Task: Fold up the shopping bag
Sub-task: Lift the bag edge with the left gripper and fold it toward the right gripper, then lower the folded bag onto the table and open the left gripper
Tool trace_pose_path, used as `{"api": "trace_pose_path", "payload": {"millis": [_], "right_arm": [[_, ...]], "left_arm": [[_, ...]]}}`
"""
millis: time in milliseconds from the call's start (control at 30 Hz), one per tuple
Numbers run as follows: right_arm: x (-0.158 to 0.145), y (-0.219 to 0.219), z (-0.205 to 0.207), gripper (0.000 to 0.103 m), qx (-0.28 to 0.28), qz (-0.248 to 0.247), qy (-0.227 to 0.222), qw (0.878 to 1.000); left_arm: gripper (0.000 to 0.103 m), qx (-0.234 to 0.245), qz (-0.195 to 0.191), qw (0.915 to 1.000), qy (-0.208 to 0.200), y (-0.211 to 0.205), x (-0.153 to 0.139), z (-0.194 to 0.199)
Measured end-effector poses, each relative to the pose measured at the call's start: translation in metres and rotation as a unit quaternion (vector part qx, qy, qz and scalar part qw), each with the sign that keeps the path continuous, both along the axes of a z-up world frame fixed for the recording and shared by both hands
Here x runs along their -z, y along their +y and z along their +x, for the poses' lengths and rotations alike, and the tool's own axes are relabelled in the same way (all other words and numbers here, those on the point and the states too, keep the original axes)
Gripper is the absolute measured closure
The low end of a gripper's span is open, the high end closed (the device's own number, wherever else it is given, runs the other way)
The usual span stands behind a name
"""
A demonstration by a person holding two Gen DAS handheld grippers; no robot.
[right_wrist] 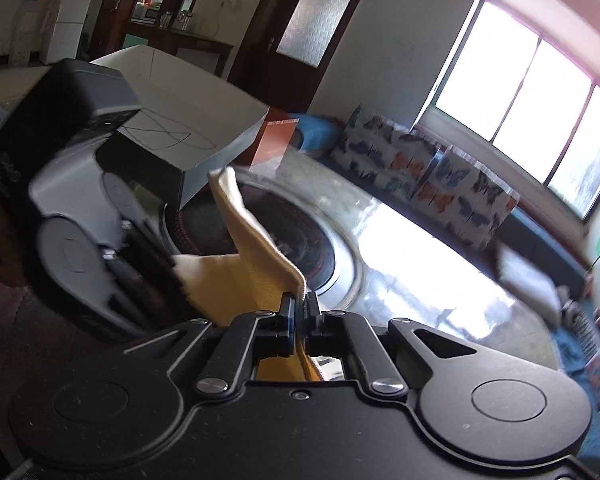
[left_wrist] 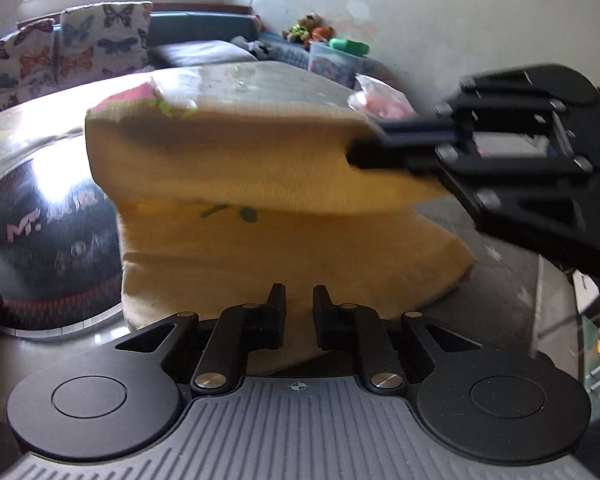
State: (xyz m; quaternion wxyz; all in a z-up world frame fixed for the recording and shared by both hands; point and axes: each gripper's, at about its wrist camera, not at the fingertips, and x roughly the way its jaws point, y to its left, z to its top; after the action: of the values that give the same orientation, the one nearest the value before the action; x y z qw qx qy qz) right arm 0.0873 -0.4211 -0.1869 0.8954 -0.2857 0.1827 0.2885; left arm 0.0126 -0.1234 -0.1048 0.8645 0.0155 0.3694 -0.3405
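Observation:
A yellow cloth shopping bag (left_wrist: 284, 248) lies on the glass table (left_wrist: 488, 320). Its upper layer (left_wrist: 220, 160), with a pink and green print at one corner, is lifted and doubled over the lower part. My right gripper (left_wrist: 356, 156) comes in from the right and is shut on the edge of that lifted layer. The right wrist view shows the same gripper (right_wrist: 300, 306) pinching the yellow hem (right_wrist: 260, 240). My left gripper (left_wrist: 300, 300) hovers low at the bag's near edge, fingers slightly apart with nothing between them. Its grey housing (right_wrist: 72, 208) shows blurred on the left.
A round black turntable with lettering (left_wrist: 52, 240) is set in the table left of the bag. A white box (right_wrist: 188, 120) stands behind it. A pink plastic bag (left_wrist: 380, 100) lies at the far edge. A sofa with butterfly cushions (left_wrist: 80, 52) is beyond.

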Motion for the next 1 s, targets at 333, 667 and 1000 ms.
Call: {"api": "trace_pose_path", "payload": {"millis": [333,667,1000], "right_arm": [[0.029,0.011,-0.011,0.098,-0.063,-0.033,0.108,0.992],[0.041,0.015,-0.027,0.098,-0.074,-0.05,0.096,0.991],[0.044,0.017,-0.03,0.098,-0.086,-0.065,0.088,0.99]], "left_arm": [[0.089,-0.018,-0.032,0.9993,0.001,0.023,0.005,-0.015],[0.089,0.02,-0.053,0.9984,0.001,0.033,-0.012,-0.044],[0.089,0.044,-0.092,0.9944,-0.027,0.039,-0.041,-0.065]]}}
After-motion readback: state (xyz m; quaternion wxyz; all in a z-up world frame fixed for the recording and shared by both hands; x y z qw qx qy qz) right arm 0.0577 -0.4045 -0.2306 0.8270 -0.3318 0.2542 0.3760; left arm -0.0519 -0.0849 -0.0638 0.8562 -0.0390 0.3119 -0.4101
